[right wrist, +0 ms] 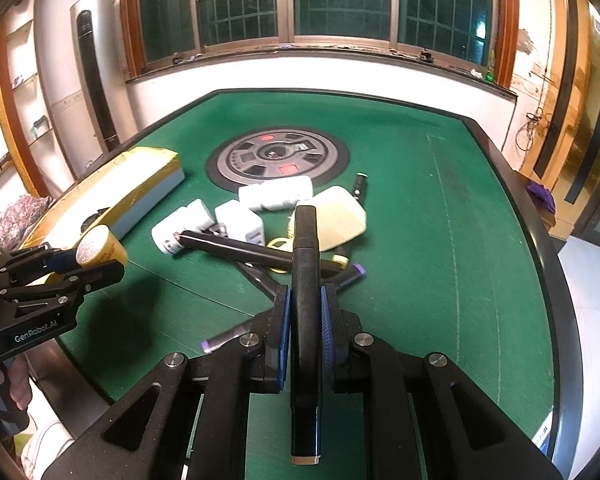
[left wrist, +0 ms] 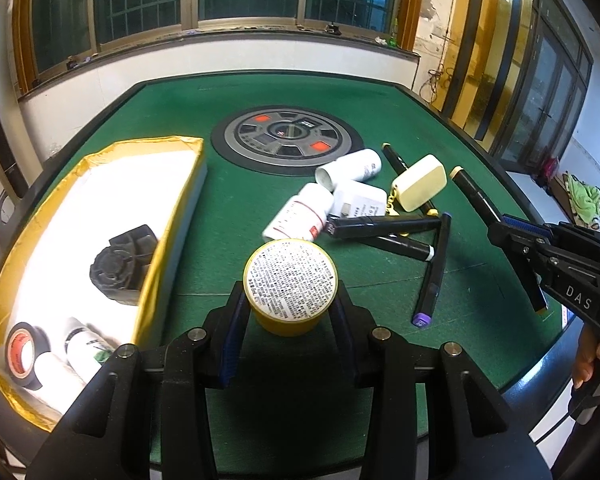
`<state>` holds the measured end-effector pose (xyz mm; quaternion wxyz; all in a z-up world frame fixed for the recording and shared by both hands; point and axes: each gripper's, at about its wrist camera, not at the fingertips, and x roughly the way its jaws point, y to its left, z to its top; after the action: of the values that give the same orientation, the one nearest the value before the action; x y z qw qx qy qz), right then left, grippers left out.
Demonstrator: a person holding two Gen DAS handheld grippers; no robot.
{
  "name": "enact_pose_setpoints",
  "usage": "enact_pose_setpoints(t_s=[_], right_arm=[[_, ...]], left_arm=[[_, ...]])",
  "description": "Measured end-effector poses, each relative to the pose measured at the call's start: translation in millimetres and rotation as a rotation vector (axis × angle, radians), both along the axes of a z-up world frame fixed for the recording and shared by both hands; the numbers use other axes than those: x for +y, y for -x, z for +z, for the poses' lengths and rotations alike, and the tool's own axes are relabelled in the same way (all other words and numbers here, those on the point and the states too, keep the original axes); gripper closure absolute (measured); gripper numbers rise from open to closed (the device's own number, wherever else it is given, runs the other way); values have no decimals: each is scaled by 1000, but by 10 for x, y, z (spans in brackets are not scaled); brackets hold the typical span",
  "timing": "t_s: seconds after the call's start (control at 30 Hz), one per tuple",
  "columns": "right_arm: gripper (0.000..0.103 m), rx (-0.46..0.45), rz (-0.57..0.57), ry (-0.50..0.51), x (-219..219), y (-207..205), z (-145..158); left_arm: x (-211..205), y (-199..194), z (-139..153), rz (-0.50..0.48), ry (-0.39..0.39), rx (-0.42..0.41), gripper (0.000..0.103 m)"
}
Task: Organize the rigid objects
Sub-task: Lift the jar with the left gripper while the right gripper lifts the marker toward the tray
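Left wrist view is showing the left gripper (left wrist: pixel 290 312) clamping a yellow jar (left wrist: pixel 290 286) by its sides at lower centre of the frame, above the green surface (left wrist: pixel 380 100); the jar's round white end is facing the camera, covered in print too small to read. At the left of the frame a gold-edged white box (left wrist: pixel 112 184) is sitting on the surface, holding a black plastic part (left wrist: pixel 122 264), a roll of black tape (left wrist: pixel 22 354) with a red core label, and two white bottles (left wrist: pixel 86 346). Right of centre a loose pile is lying on the surface: white bottles (left wrist: pixel 300 212), a cream case (left wrist: pixel 420 182) on a gold chain, and several black markers (left wrist: pixel 384 226), one with a purple cap. At the right edge the right gripper (left wrist: pixel 518 232) is carrying the letters "DAS".

Right wrist view is showing the right gripper (right wrist: pixel 306 316) pinching a black marker (right wrist: pixel 305 264) at its middle, the marker running along the fingers, lifted over the pile. At the left of this frame the left gripper (right wrist: pixel 80 258) is reading "GenRobot.AI" on its body.
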<state>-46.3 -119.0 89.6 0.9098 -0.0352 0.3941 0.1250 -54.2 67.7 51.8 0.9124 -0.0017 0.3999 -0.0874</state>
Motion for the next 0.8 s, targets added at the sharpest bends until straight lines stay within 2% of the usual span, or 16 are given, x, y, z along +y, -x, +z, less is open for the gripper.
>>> enact_pose_setpoints(t_s=[0.43, 0.8], right_arm=[[90, -21, 64, -2, 264, -20, 87], [90, -26, 125, -8, 505, -91, 149]], left_arm=[[190, 15, 58, 61, -3, -29, 65], [512, 11, 82, 155, -3, -49, 65]])
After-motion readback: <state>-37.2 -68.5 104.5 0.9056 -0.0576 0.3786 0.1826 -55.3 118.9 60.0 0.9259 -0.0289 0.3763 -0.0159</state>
